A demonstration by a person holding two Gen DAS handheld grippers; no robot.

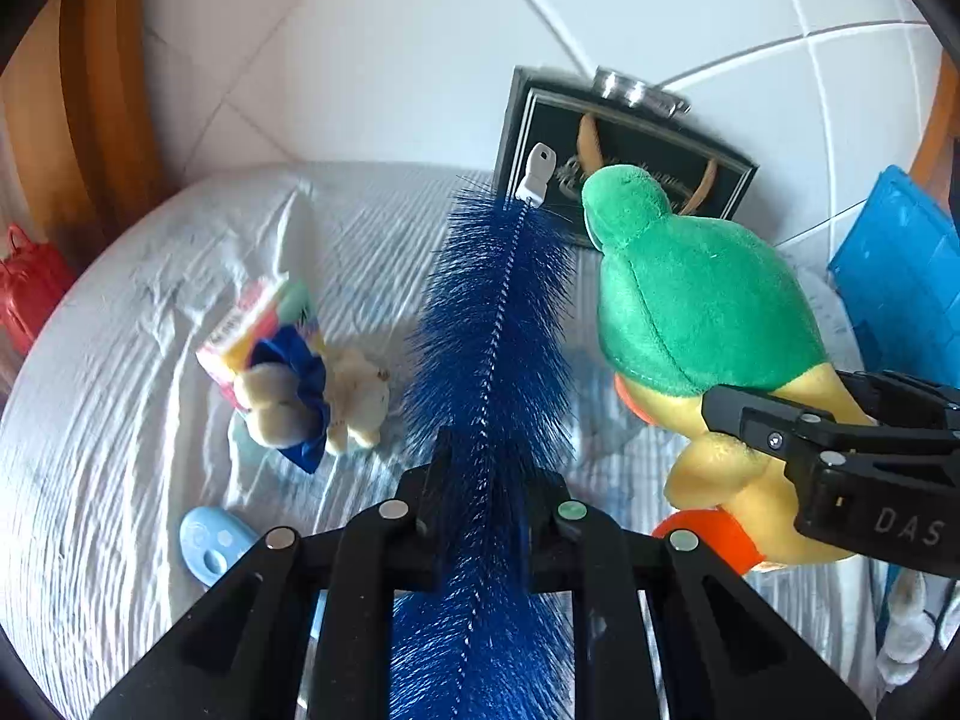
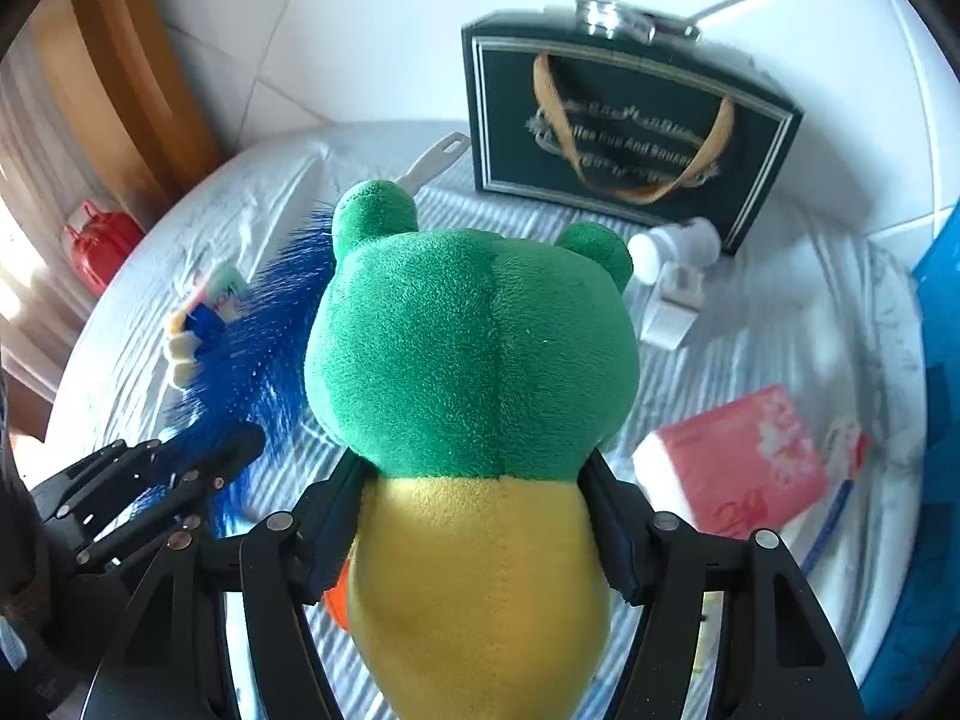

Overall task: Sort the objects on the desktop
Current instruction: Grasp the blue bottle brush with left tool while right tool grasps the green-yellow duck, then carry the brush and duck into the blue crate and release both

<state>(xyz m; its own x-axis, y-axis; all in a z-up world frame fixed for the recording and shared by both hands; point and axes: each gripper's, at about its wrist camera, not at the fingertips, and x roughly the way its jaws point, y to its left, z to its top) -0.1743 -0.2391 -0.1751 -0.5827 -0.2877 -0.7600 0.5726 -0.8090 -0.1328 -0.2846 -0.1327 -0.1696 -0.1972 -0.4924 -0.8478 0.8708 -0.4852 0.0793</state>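
A long blue bristle brush (image 1: 492, 312) with a white handle tip (image 1: 537, 177) runs forward between the pads of my left gripper (image 1: 486, 480), which is shut on it above the white cloth. A plush frog (image 2: 474, 360), green on the head and yellow on the body, is lifted off the table with my right gripper (image 2: 474, 480) shut on its sides. In the left wrist view the frog (image 1: 690, 300) and the right gripper (image 1: 780, 432) hang just right of the brush. From the right wrist, the brush (image 2: 270, 348) and left gripper (image 2: 228, 450) appear at lower left.
A dark green box with tan handles (image 2: 630, 132) stands at the back. A white bottle (image 2: 678, 246), a pink tissue pack (image 2: 738, 468), a small teddy with a blue bow (image 1: 300, 402) and a light blue tag (image 1: 210, 540) lie on the cloth. A blue crate (image 1: 900, 276) is at right.
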